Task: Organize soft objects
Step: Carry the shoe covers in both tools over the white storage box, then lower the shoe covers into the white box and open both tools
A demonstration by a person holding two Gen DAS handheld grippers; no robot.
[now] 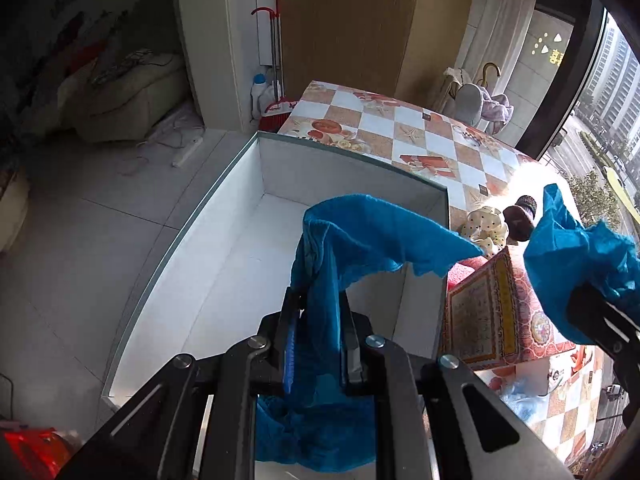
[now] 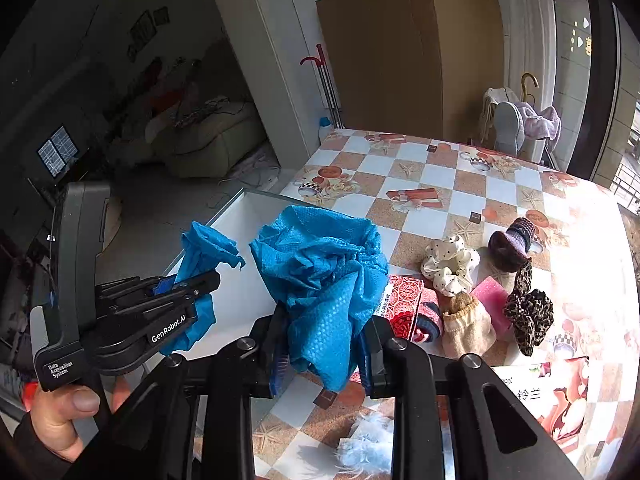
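My left gripper (image 1: 320,304) is shut on a crumpled blue mesh cover (image 1: 360,236), which hangs over the open white box (image 1: 248,264). My right gripper (image 2: 324,320) is shut on a second bunched blue cover (image 2: 320,276), above the table's left edge. The two blue pieces look apart. In the right wrist view the left gripper (image 2: 210,280) sits to the left, held by a hand, with its blue cover (image 2: 206,246) over the white box (image 2: 240,216). The right gripper (image 1: 588,300) with its blue bunch (image 1: 576,248) shows at the left wrist view's right edge.
The checkered table (image 2: 440,184) holds a polka-dot scrunchie (image 2: 450,266), a leopard scrunchie (image 2: 528,308), a purple scrunchie (image 2: 512,246), a pink sponge (image 2: 490,292), a beige sock (image 2: 468,326), a red patterned box (image 2: 404,304) and blue fluff (image 2: 368,448). A cardboard box (image 2: 412,60) stands behind.
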